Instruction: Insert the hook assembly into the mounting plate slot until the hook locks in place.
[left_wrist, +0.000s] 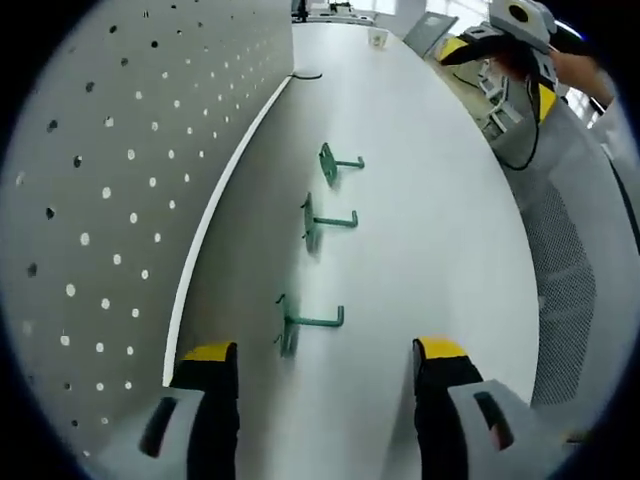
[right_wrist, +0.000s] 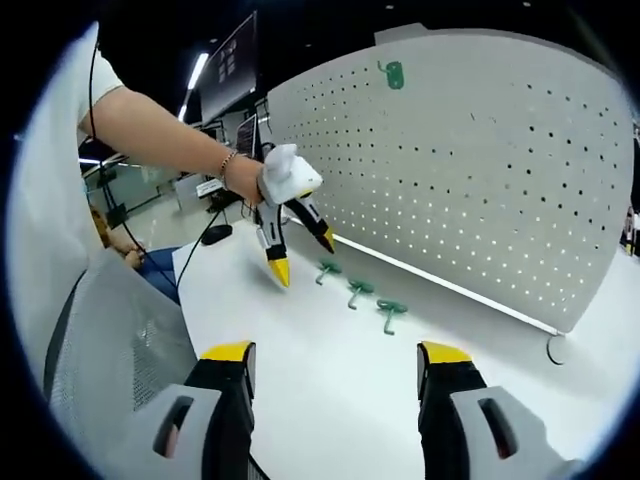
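Three green hook assemblies lie in a row on the white table: the nearest, a middle one and the farthest. My left gripper is open, its yellow-tipped jaws just short of the nearest hook, nothing between them. To its left stands the white perforated mounting plate. In the right gripper view, the same hooks lie before the plate, where a fourth green hook hangs high up. A hand holds the left gripper open above the row. My right gripper is open and empty, back from the hooks.
A black cable loop lies at the foot of the plate. A grey mesh chair back stands close by the table's edge beside the person. A dark monitor and other desks stand beyond. The right gripper shows far off.
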